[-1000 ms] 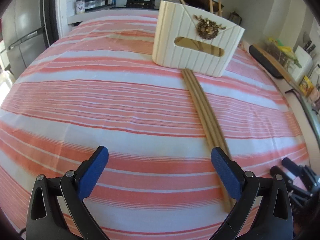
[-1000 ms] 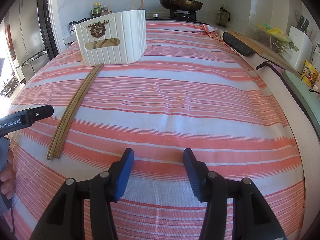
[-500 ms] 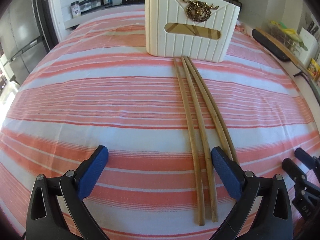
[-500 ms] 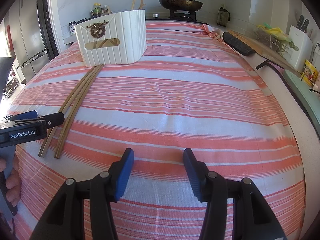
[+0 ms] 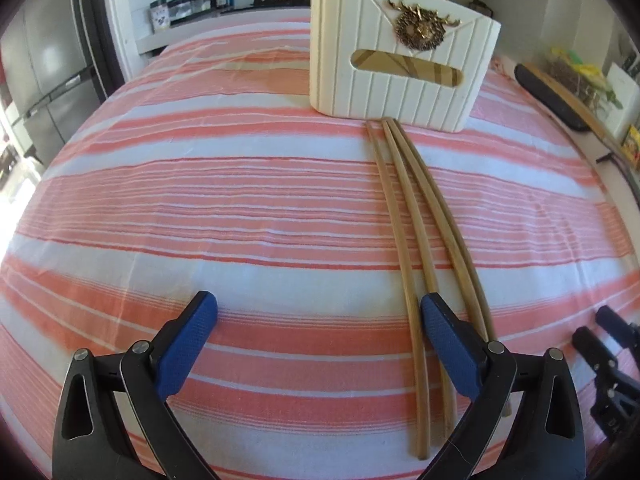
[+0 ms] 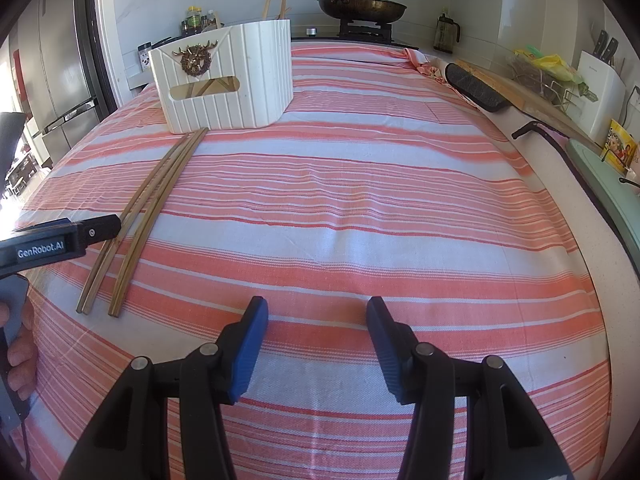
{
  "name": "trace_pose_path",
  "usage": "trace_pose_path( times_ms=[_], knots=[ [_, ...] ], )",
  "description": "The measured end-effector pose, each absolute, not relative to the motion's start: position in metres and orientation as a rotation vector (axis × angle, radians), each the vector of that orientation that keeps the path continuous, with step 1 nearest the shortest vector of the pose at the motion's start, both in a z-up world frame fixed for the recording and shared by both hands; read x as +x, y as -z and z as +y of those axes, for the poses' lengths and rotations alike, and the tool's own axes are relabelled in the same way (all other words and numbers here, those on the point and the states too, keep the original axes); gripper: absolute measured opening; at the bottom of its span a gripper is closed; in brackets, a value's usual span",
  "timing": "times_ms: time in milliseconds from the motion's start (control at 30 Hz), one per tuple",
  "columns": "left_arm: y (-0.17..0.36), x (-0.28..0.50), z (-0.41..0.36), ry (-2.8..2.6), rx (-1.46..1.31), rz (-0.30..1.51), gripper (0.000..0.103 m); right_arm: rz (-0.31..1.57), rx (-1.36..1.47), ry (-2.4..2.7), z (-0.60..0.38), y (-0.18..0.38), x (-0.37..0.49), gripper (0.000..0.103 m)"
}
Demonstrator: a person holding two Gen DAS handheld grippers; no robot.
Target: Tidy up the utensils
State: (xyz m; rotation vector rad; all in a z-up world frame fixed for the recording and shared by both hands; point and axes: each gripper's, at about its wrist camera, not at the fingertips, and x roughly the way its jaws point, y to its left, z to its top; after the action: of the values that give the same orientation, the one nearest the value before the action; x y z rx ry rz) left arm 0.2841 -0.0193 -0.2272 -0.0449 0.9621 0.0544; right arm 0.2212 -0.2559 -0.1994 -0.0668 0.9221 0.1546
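Left gripper [image 5: 318, 312] jaws wide apart, holding nothing, low over the pink-and-white striped cloth [image 5: 240, 208] on the worktop; its right blue pad [image 5: 448, 344] sits over the near ends of the long thin bamboo chopsticks [image 5: 404, 216]. Chopsticks lie flat, far ends touching the white ribbed plastic utensil box [image 5: 400, 52]. Right gripper [image 6: 316, 320] also open, empty, well right of the chopsticks [image 6: 148, 208].
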Motion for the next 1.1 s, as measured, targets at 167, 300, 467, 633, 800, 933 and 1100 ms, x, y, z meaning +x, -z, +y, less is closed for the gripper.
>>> trace_pose_path(
  times_ms=[167, 300, 467, 633, 800, 933, 1100],
  knots=[
    [0.220, 0.278, -0.027, 0.018, -0.017, 0.939, 0.058, 0.922, -0.062, -0.156, -0.256, 0.199, 0.221, 0.052],
    [0.217, 0.264, -0.024, 0.042, 0.004, 0.932, 0.009, 0.924, 0.011, -0.214, -0.256, 0.187, 0.223, 0.052],
    [0.219, 0.244, -0.006, 0.027, -0.054, 0.933, 0.006, 0.988, 0.048, -0.467, -0.206, 0.174, 0.243, 0.021],
    [0.219, 0.229, 0.005, 0.014, -0.076, 0.926, 0.007, 1.056, 0.029, -0.510, -0.168, 0.192, 0.265, 0.010],
    [0.219, 0.229, 0.005, 0.005, -0.071, 0.919, 0.007, 1.069, -0.044, -0.476, -0.152, 0.195, 0.268, 0.006],
    [0.219, 0.231, 0.002, 0.003, -0.045, 0.929, 0.006, 1.064, -0.116, -0.422, -0.146, 0.193, 0.266, 0.006],
    [0.217, 0.221, 0.019, 0.032, -0.143, 0.987, 0.006, 1.066, -0.116, -0.361, -0.178, 0.191, 0.241, 0.005]
  ],
)
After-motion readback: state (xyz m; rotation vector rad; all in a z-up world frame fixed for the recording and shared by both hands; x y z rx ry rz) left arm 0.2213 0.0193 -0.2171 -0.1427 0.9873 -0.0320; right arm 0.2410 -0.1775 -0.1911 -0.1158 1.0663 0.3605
